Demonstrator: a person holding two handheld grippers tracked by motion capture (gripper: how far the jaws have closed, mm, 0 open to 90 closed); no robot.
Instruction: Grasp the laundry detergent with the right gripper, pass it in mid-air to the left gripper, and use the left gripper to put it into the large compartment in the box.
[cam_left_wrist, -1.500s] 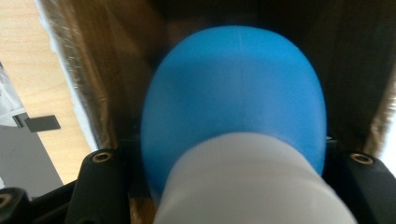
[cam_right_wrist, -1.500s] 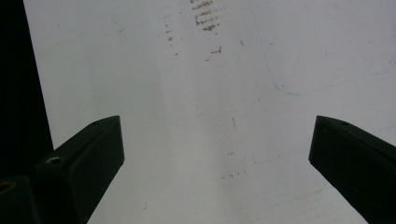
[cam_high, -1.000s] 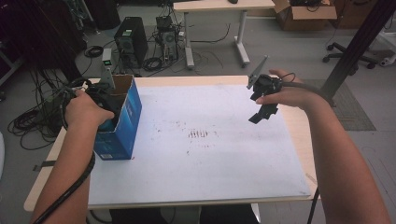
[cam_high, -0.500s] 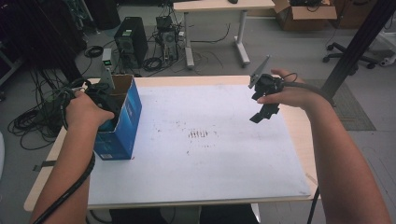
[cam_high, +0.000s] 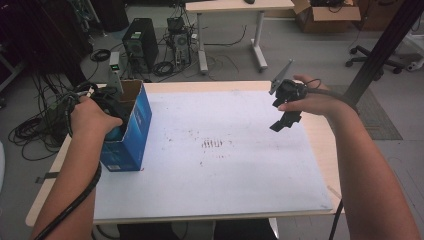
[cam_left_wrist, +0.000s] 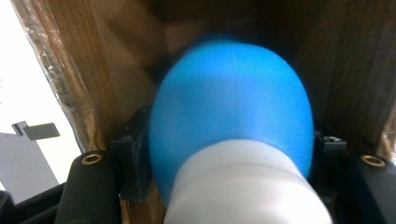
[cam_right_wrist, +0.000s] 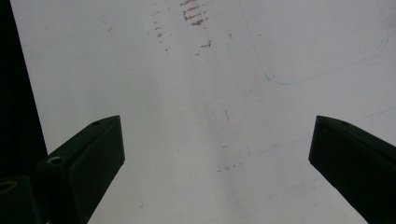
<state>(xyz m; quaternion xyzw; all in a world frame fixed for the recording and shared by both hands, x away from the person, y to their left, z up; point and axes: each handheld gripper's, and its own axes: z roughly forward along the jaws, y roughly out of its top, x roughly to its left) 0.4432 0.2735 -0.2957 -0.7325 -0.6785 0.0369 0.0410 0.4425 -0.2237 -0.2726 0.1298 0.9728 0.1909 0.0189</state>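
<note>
Inside the blue cardboard box (cam_high: 131, 135) at the table's (cam_high: 240, 195) left edge, the left gripper (cam_left_wrist: 229, 154) has a smooth blue rounded object with a white neck (cam_left_wrist: 231, 116) between its jaws, which have just been opening; contact cannot be told. Brown box walls close in on both sides. Right gripper (cam_high: 286, 114) hovers over bare tabletop, jaws spread.

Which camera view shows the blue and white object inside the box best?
The left gripper view: the blue and white object sits close up between the left gripper's jaws, which have just been opening. The high view shows the blue box with the left gripper reaching in; the right gripper view shows the table.
</note>
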